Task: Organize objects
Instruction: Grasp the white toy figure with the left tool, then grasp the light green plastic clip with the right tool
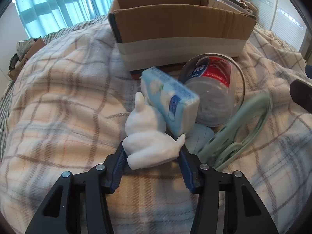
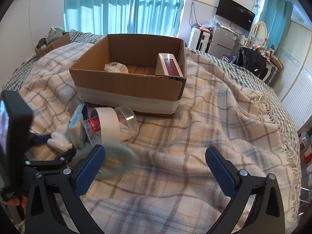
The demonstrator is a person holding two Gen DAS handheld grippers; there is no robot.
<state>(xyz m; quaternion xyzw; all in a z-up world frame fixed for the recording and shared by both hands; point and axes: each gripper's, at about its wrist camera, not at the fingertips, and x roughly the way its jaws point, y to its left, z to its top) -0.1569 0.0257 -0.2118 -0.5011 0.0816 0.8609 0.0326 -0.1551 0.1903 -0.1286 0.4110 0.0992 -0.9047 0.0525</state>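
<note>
Left gripper (image 1: pixel 153 154) is clamping the white bunny figurine (image 1: pixel 148 138) w/ the cardboard box (image 1: pixel 181 25) sitting straight ahead up the blanket (image 1: pixel 58 97), right gripper (image 2: pixel 156 167) hanging wide open, empty.

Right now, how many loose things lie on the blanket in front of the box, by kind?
White rabbit figure: 1
Blue tissue pack: 1
Clear plastic jar: 1
Pale green hanger: 1
Pale blue round thing, partly hidden: 1
Total: 5
</note>
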